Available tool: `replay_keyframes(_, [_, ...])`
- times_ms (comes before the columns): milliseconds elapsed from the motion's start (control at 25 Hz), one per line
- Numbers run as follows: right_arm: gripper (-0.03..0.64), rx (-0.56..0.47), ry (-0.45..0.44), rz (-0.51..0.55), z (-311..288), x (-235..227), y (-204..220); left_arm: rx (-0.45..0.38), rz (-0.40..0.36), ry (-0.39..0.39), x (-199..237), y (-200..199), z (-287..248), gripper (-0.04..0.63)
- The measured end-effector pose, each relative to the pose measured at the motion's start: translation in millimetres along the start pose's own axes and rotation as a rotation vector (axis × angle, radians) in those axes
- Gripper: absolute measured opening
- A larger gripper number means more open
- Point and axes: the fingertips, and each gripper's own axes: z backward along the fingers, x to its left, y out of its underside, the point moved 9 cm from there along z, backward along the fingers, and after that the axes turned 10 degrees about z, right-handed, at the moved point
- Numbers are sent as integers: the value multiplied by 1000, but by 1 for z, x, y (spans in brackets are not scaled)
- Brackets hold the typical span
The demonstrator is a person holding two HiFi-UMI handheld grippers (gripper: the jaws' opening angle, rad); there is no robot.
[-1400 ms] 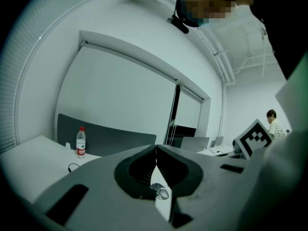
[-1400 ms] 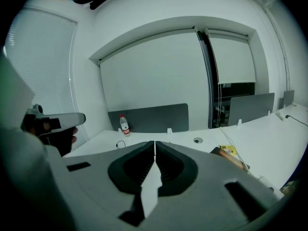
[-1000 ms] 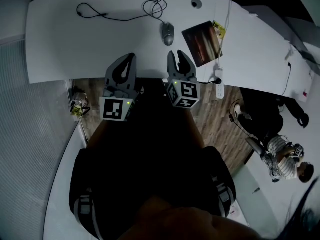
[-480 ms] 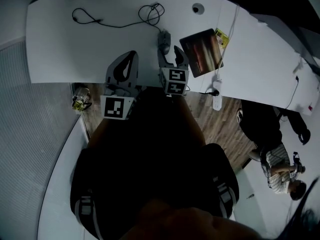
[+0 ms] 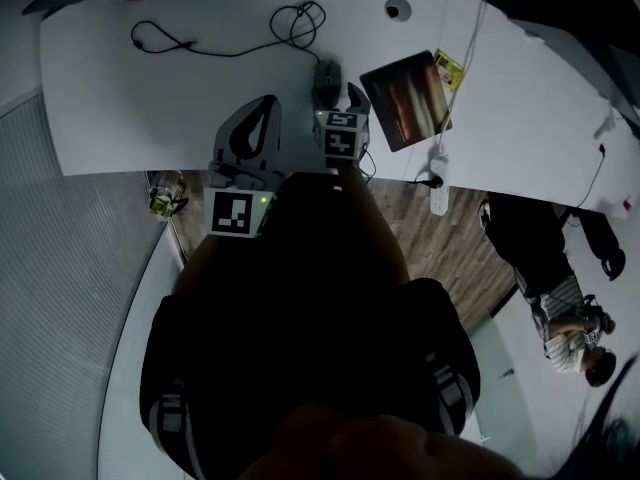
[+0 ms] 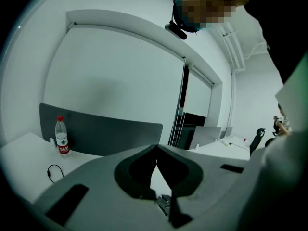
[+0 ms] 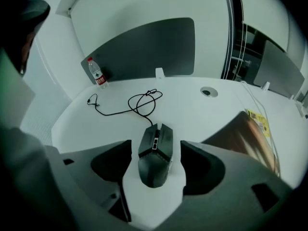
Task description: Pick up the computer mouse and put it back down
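Every view is dim, underexposed and tinted bluish grey. In the head view the white surface point(image 5: 150, 88) beyond the left claw point(image 5: 267, 101) is the brightest area, lit evenly from overhead with no hard shadows. Behind that claw the person's body point(image 5: 300, 338) sinks to near black without detail. Right of the claw, the mouse pad point(image 5: 405, 98) carries a streaky warm sheen. Both gripper views bow straight lines outward and darken to black corners. In the left gripper view the claw's own body is soft and out of focus.
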Motion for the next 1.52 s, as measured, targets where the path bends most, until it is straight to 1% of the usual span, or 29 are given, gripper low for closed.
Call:
replay_keyframes(400, [305, 95, 45, -18, -34, 9, 3, 37, 13, 32, 28, 3, -11, 5])
replay_keyframes(640, [305, 161, 77, -12, -47, 12, 7, 35, 24, 37, 40, 1, -14, 5])
replay_keyframes(1120, [305, 172, 98, -19, -47, 14, 5, 47, 40, 48, 53, -3, -14, 5])
replay_keyframes(1520, [295, 179, 98, -10, -48, 15, 6, 36, 48, 57, 55, -6, -8, 5])
